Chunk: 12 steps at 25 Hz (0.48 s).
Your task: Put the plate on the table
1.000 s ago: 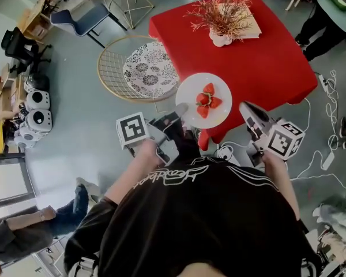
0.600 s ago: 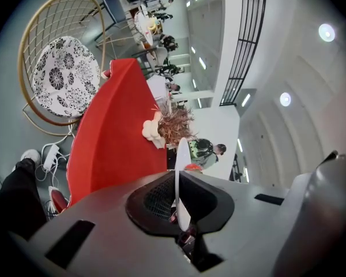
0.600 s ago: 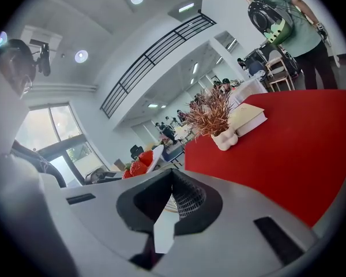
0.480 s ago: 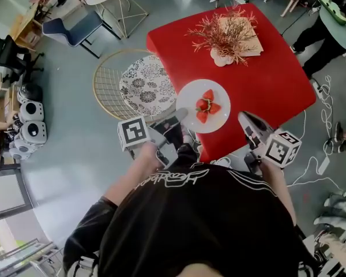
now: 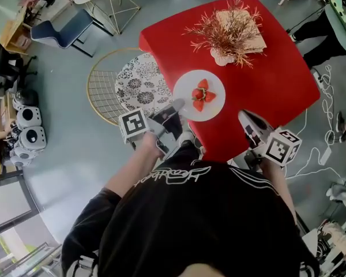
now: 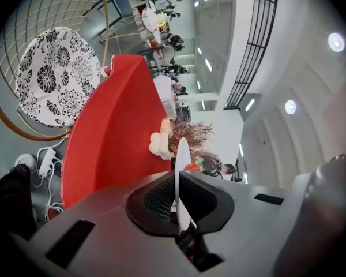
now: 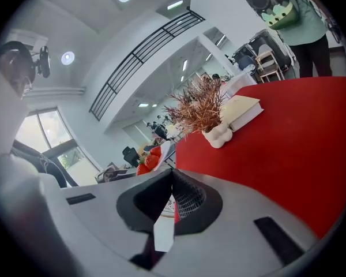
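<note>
A table (image 5: 271, 85) draped in red cloth stands on the grey floor (image 5: 75, 149). Toward its far side sits a pale, lumpy vase (image 5: 221, 55) of dried reddish twigs, with a tan book (image 5: 255, 36) lying flat just behind it. At the near left edge a white plate (image 5: 184, 105) of strawberries overlaps the cloth; it may not be resting on it. Left of the table, a round wire chair (image 5: 101, 90) stands on the floor.
</note>
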Tool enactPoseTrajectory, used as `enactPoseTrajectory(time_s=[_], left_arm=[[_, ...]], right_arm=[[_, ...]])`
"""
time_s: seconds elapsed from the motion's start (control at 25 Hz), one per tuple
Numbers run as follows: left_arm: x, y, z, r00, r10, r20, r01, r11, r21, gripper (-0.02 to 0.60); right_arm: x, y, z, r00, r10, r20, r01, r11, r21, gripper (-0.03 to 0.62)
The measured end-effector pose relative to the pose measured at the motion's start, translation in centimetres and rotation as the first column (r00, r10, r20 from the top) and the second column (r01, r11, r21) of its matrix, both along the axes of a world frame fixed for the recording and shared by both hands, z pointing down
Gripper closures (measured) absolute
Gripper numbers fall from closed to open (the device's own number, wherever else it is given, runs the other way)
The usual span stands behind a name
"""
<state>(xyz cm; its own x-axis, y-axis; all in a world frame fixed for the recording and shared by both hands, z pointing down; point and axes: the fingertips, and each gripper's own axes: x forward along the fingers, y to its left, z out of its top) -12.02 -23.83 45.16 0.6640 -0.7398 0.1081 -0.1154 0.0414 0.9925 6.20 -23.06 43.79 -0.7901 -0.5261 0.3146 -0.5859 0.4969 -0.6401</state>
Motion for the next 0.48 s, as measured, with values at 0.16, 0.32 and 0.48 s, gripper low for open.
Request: enactPoseTrajectory(time_s=[0.16, 0.32, 0.48], left_arm=[[-0.9, -1.8, 1.4, 1.000, -0.011, -0.017, 0.011, 1.000, -0.003, 0.565], [-1.6, -3.6, 3.1, 0.998, -0.029, -0.058, 0.028, 0.999, -0.018, 0.565], [-1.9, -5.2, 5.2, 0.999, -0.034, -0.025, 0.034, 0.999, -0.028, 0.565]], right_arm=[[-0.4, -0.1, 0.8, 1.000, 0.004, -0.012, -0.004, 1.000, -0.021, 0.588], [-0.7, -0.2, 1.9, 0.999, 0.030, -0.017, -0.031, 0.997, -0.067, 0.588], [-1.9, -0.6, 2.2, 1.000, 0.013, 0.000, -0.013, 0.997, -0.070, 0.587]])
